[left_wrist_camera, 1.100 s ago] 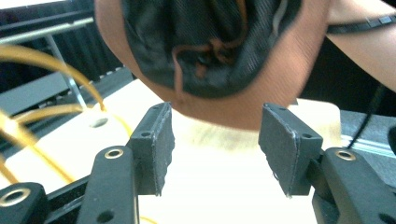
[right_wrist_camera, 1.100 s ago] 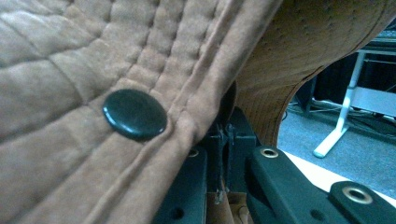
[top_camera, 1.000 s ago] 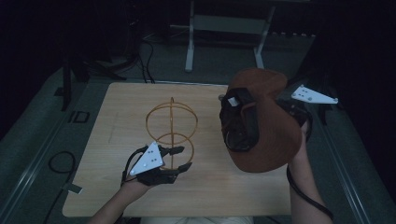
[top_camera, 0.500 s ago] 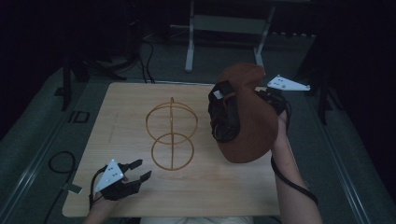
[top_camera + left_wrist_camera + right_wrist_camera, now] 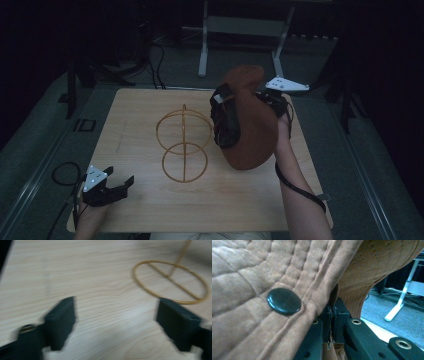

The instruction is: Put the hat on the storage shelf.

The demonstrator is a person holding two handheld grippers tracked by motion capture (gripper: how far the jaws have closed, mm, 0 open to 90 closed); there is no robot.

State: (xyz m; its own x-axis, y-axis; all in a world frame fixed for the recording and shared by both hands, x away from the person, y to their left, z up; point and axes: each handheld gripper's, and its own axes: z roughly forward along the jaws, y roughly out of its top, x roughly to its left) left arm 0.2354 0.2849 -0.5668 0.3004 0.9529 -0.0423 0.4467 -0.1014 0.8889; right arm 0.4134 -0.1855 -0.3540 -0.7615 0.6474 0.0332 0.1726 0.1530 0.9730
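1. Hat (image 5: 252, 127) held up in the air by right gripper (image 5: 267, 100), just right of wire stand (image 5: 184, 142); jaws clamped tight on the brim edge, seen pinching fabric in the right gripper view (image 5: 329, 315).
2. Opening with dark lining faces the stand, likely so the hat can drop over the top ring.
3. Left gripper (image 5: 117, 187) low, well left of and nearer the person than the stand, by the table (image 5: 150, 105) corner; jaws have just been opening, now wide apart, nothing between them.
4. Probably parked clear so the hat has room.
5. Stand upright mid-table, bare.
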